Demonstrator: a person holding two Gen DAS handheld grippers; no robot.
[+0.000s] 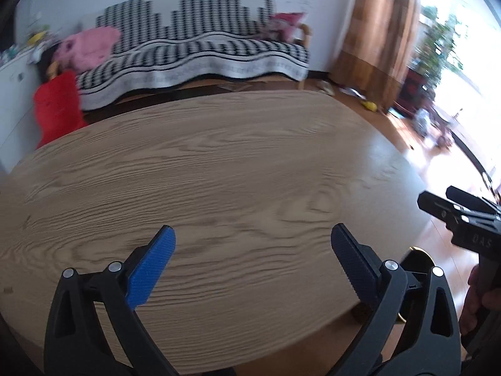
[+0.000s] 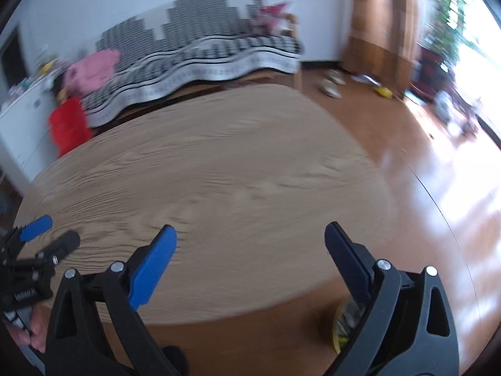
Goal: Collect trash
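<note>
Left gripper (image 1: 253,239) spread wide, gripping nothing, hovering above an oval wooden table (image 1: 219,163). Right gripper (image 2: 250,238) likewise spread wide and unloaded, above the same table's near edge. Just under the right gripper's right finger, down on the floor (image 2: 407,188) beside the table, a partly hidden yellowish bin or bag of trash (image 2: 343,326). Beyond the table, a sofa under a black-and-white patterned throw (image 1: 194,47), a pink cushion (image 1: 90,47), a red bag (image 1: 56,106), brown curtains (image 1: 379,25).

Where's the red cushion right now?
The red cushion stands on the floor, upper left in both wrist views, past the table's far-left edge, against the sofa's left end, below the pink plush.
</note>
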